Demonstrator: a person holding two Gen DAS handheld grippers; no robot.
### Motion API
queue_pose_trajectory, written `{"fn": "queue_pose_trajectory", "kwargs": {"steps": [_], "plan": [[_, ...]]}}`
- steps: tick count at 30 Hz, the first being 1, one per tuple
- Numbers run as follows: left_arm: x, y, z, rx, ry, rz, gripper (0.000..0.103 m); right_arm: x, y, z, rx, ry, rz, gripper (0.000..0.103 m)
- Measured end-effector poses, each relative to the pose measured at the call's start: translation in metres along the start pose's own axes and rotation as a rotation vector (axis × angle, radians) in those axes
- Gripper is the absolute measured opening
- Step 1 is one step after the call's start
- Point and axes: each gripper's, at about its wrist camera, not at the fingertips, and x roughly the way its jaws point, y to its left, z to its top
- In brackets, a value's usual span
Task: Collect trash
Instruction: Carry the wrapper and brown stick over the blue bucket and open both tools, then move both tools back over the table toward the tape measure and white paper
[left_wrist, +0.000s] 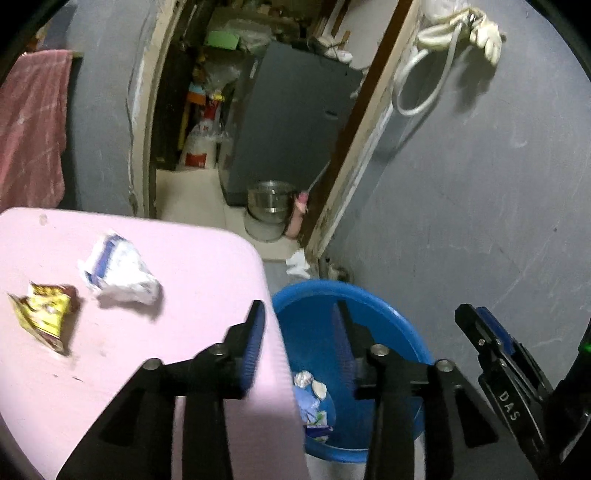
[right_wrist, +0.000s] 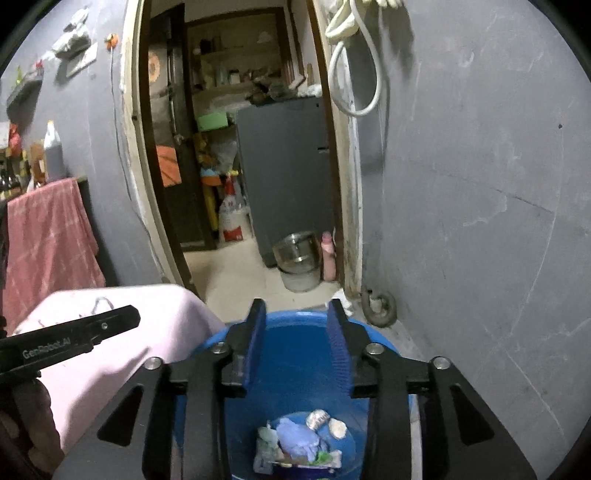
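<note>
A blue bin (left_wrist: 369, 314) (right_wrist: 295, 343) stands on the floor beside a pink table (left_wrist: 147, 332) (right_wrist: 110, 350). Crumpled trash (right_wrist: 299, 439) (left_wrist: 312, 402) lies at the bin's bottom. On the table rest a white and blue wrapper (left_wrist: 118, 269) and a yellow and brown wrapper (left_wrist: 44, 314). My left gripper (left_wrist: 299, 332) is open over the table's edge and the bin, nothing between its fingers. My right gripper (right_wrist: 297, 332) hangs open above the bin, empty; it also shows at the right of the left wrist view (left_wrist: 495, 350).
A doorway (right_wrist: 240, 147) behind the bin leads to a room with a grey cabinet (right_wrist: 284, 166) and a steel pot (right_wrist: 295, 251) on a bucket. Grey wall (right_wrist: 480, 221) to the right. A red cloth (right_wrist: 48, 236) hangs at left. White scrap (left_wrist: 299, 264) lies on the floor.
</note>
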Motion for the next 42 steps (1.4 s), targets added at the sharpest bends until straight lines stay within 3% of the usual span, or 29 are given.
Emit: {"fn": "queue_pose_trajectory", "kwargs": {"steps": [5,8,10,17,24,30,37,42], "plan": [[-0.04,0.018,0.01,0.014,-0.117,0.025,0.053,-0.022,0.013,0.011,0.013,-0.105,0.031,0.057],[-0.062,0.029,0.014,0.029,-0.187,0.045,0.063,-0.038,0.023,0.016,0.027,-0.174,0.057,0.076],[-0.079,0.039,0.016,0.03,-0.233,0.063,0.078,-0.046,0.031,0.02,0.029,-0.208,0.072,0.078],[-0.131,0.082,0.02,0.019,-0.348,0.141,0.092,-0.064,0.067,0.033,0.03,-0.29,0.137,0.103],[-0.166,0.121,0.014,-0.011,-0.415,0.21,0.097,-0.081,0.107,0.038,-0.01,-0.367,0.201,0.103],[-0.188,0.153,0.008,-0.023,-0.428,0.254,0.098,-0.077,0.139,0.033,-0.051,-0.356,0.25,0.103],[-0.183,0.184,0.002,-0.038,-0.363,0.267,0.098,-0.055,0.168,0.025,-0.111,-0.288,0.269,0.103],[-0.164,0.195,-0.002,-0.058,-0.278,0.23,0.098,-0.028,0.18,0.021,-0.148,-0.197,0.265,0.103]]}}
